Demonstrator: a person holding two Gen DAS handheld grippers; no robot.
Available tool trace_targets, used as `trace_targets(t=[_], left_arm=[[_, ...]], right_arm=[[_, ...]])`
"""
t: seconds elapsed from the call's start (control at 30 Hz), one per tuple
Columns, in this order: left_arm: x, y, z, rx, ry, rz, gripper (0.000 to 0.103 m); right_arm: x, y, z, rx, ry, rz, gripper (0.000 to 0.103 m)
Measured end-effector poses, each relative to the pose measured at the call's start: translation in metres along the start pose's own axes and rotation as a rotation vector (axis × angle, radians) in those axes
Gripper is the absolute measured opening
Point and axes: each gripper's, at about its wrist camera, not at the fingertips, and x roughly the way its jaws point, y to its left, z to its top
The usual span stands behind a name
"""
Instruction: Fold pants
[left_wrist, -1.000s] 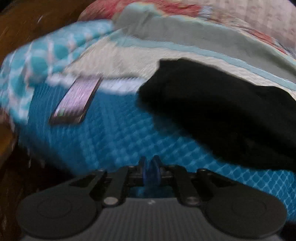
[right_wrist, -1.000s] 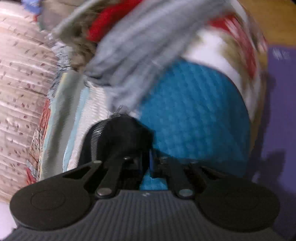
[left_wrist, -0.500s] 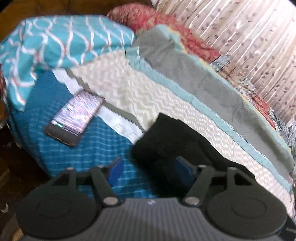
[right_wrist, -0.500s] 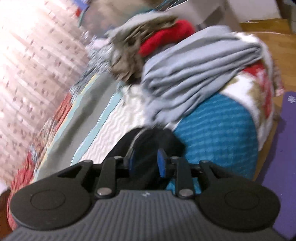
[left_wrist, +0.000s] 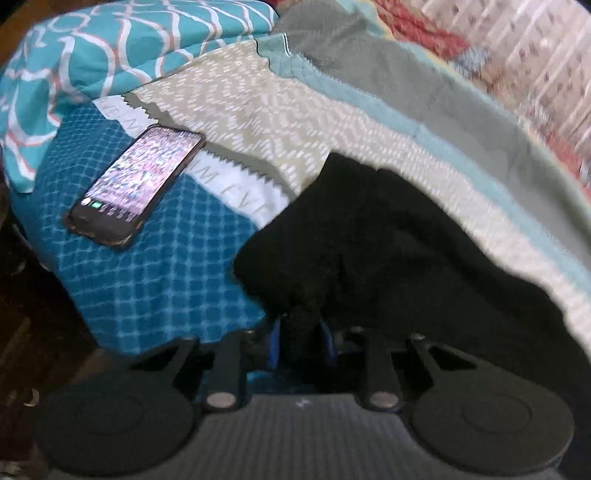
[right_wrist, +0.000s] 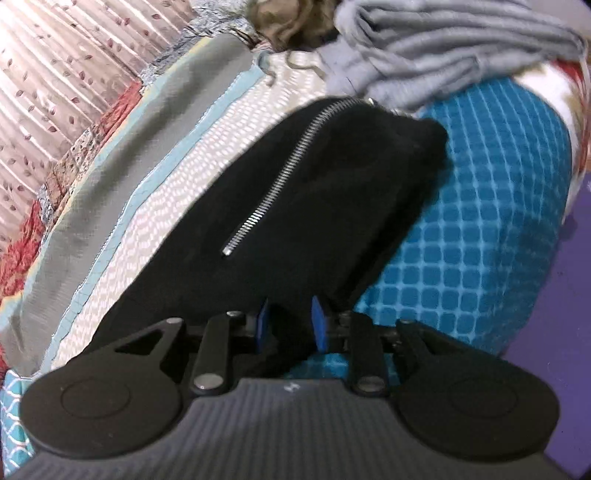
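The black pants (left_wrist: 388, 240) lie bunched on the bed, across the beige patterned blanket and the blue checked cover. My left gripper (left_wrist: 301, 341) is shut on a pinch of black fabric at the pants' near edge. In the right wrist view the pants (right_wrist: 314, 192) show a silver zipper (right_wrist: 284, 173) running along them. My right gripper (right_wrist: 290, 326) is shut on the black fabric at the near end, its blue pads on either side of the cloth.
A phone (left_wrist: 136, 182) with a lit screen lies on the blue cover (left_wrist: 166, 277) left of the pants. A teal patterned pillow (left_wrist: 110, 48) is at the back left. Folded grey clothes (right_wrist: 443, 48) are piled beyond the pants. A purple mat (right_wrist: 569, 295) lies beside the bed.
My left gripper was open beside the pants' edge and has closed on the fabric. My right gripper has come nearer, still on the cloth, and the zipper side now faces it.
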Motion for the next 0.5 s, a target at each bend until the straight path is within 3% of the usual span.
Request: trace_targets(t=[0.23, 0.33, 0.43, 0.5], left_arm=[[0.001, -0.009, -0.006, 0.085, -0.009, 0.068, 0.027], [-0.016, -0.005, 0.000, 0.049, -0.004, 0.056, 0.034], [-0.052, 0.002, 0.003, 0.014, -0.083, 0.021, 0.035], [-0.067, -0.004, 0.005, 0.040, -0.136, 0.041, 0.035]], right_arm=[[-0.006, -0.021, -0.002, 0.070, 0.007, 0.032, 0.009], [-0.014, -0.024, -0.009, 0.092, 0.008, 0.044, 0.009], [-0.034, -0.026, -0.017, 0.131, -0.038, 0.116, 0.019], [-0.048, -0.031, -0.018, 0.116, -0.098, 0.138, 0.037]])
